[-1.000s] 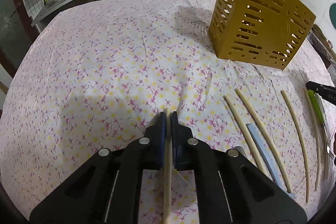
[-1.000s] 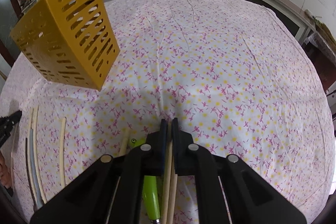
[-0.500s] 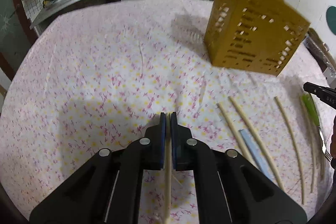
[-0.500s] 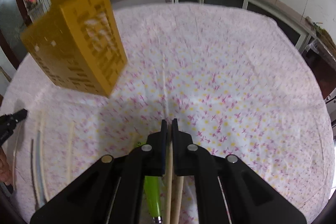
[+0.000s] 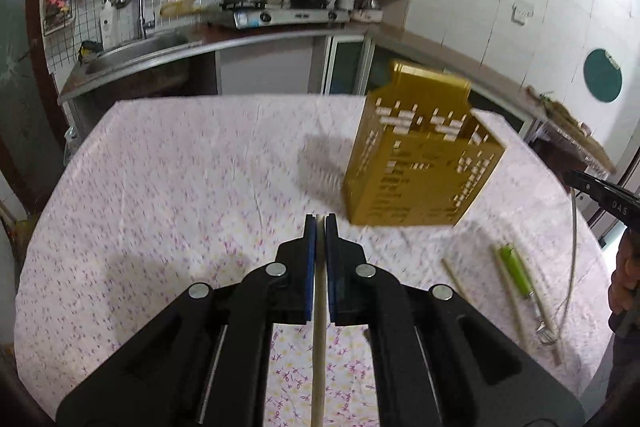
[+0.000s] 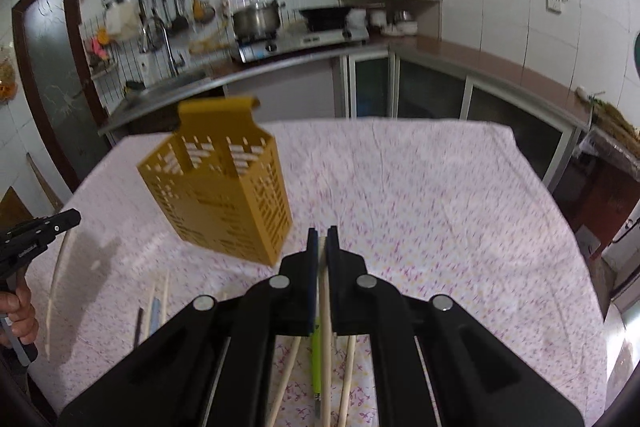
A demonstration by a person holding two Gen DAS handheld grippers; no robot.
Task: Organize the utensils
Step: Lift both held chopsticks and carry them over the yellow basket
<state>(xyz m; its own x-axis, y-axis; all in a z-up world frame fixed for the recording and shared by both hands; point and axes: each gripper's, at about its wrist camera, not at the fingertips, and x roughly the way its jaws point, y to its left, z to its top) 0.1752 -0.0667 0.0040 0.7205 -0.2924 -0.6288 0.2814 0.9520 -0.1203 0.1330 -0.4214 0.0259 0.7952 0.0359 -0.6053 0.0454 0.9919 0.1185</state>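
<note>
left gripper (image 5: pixel 320 223): we see its jaws pressed onto one pale chopstick (image 5: pixel 319 339).
right gripper (image 6: pixel 322 237): we see it pinching a second chopstick (image 6: pixel 326 327).
yellow holder (image 5: pixel 420 155): upright, far on the floral tablecloth (image 5: pixel 180 187).
loose utensils: green-handled fork (image 5: pixel 518 275) lying near right.

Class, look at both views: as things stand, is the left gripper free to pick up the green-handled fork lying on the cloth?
Probably not yet. The left gripper has its jaws shut on a chopstick. The green-handled fork lies uncovered on the cloth to its right, so the path looks free, but the chopstick must go first.
</note>
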